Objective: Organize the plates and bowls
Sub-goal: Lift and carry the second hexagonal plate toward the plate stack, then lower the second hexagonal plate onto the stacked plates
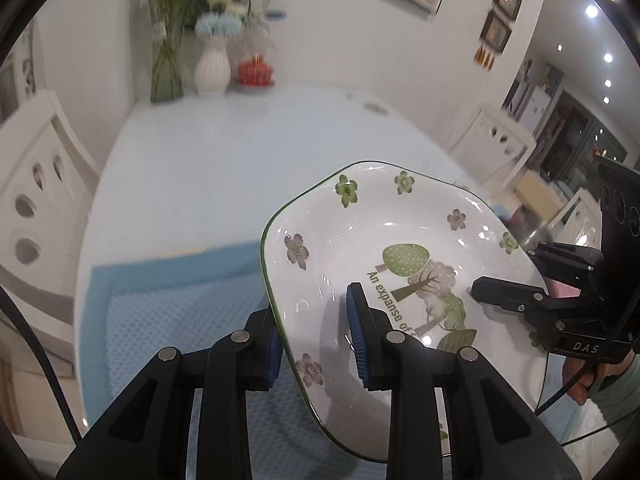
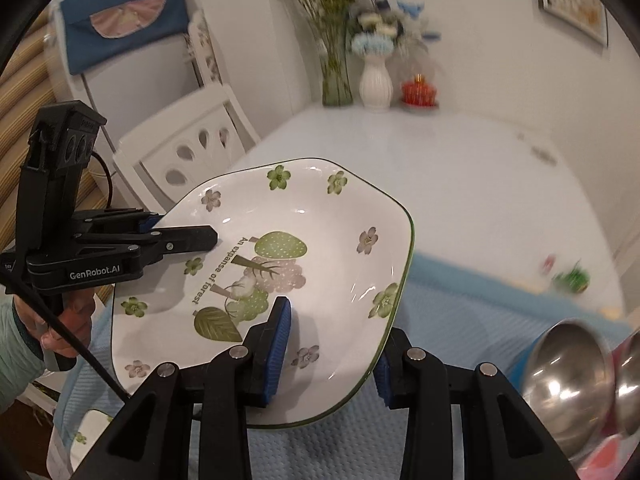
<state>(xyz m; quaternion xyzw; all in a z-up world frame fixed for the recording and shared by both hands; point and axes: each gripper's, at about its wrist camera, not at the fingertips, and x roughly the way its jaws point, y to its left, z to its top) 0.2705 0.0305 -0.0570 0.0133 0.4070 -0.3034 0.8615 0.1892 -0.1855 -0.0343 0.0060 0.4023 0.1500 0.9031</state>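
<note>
A white, rounded-square plate (image 1: 400, 220) with green and purple flowers, a tree picture and a thin green rim hangs tilted above the blue mat (image 1: 168, 312). My left gripper (image 1: 316, 340) is shut on its left edge, one blue pad under the rim and one inside. On the opposite edge the right gripper (image 1: 516, 276) is clamped as well. In the right wrist view the same plate (image 2: 320, 216) sits between my right gripper's (image 2: 332, 356) blue pads, and the left gripper (image 2: 176, 228), held by a hand, grips the far left rim.
Two steel bowls (image 2: 568, 368) stand at the mat's right end. Another flowered dish (image 2: 86, 432) shows at the lower left. Vases with flowers (image 1: 212, 68) and a red ornament (image 1: 255, 72) stand at the table's far end. White chairs (image 1: 36, 208) flank the table.
</note>
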